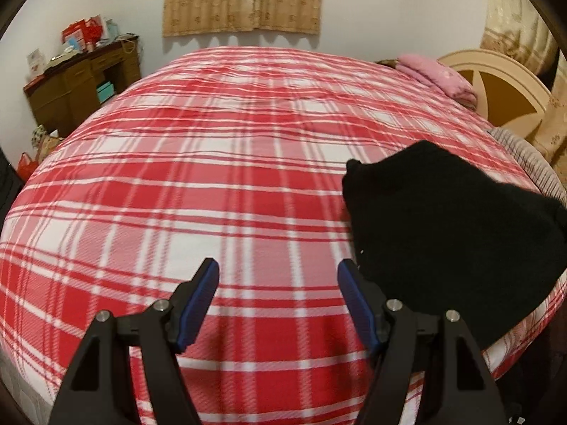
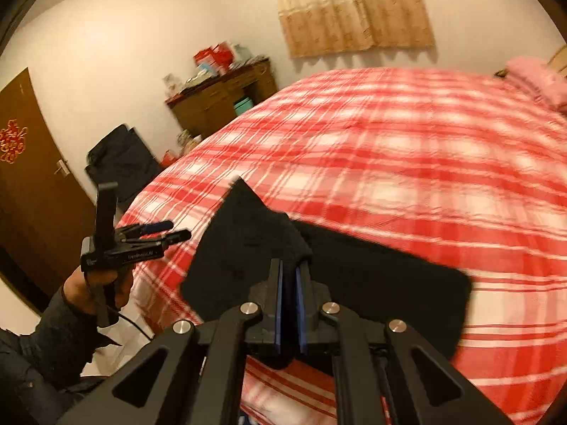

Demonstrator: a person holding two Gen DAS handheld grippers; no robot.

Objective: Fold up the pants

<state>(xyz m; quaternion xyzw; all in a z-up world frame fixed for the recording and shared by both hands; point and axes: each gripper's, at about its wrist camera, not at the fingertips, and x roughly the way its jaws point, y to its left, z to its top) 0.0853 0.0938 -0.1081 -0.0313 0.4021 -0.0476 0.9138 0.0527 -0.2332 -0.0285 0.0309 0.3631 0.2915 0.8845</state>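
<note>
step: fold pants on bed | right hand-held gripper clamped on fabric | left hand-held gripper apart, empty | tip: carry toward 12 o'clock, keep edges aligned

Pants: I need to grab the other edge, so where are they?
The pants lie at the bed's near edge, pinched by the right gripper; right side of the left wrist view.
</note>
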